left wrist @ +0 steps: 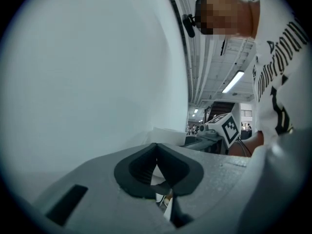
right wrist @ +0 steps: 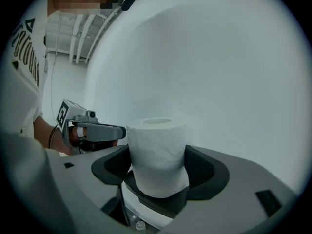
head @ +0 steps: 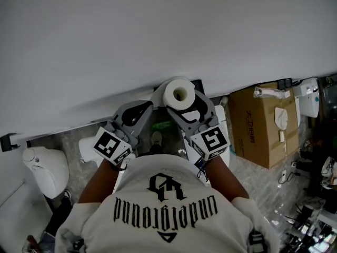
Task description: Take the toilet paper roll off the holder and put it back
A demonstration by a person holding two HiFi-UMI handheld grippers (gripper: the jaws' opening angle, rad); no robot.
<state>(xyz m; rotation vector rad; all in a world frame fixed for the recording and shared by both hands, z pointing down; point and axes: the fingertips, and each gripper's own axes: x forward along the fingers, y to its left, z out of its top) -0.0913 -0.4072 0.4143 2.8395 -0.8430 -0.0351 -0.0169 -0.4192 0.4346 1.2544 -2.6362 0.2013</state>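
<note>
Right gripper (right wrist: 158, 165) is clamping the white soft-paper toilet roll (right wrist: 157, 152): jaws are spread to the roll's width, with the dark pads (right wrist: 204, 172) pressing its lower half. The roll is standing upright between them, held in the air close to the plain white wall (right wrist: 224, 67). Left gripper (left wrist: 156, 148) is sitting fully closed, pads meeting tip to tip and gripping nothing. A brown cardboard box (head: 258, 128) is standing on the speckled floor to the person's right. Its top looks shut, so I cannot tell the contents, and a small white object (head: 268, 93) is lying on top. Only the head view is showing this box, the roll's open hollow core and the person's white printed T-shirt (head: 163, 215). The right gripper view alone is showing the pads' bite on the roll. The left gripper view alone is showing a ceiling strip light (left wrist: 233, 82).
</note>
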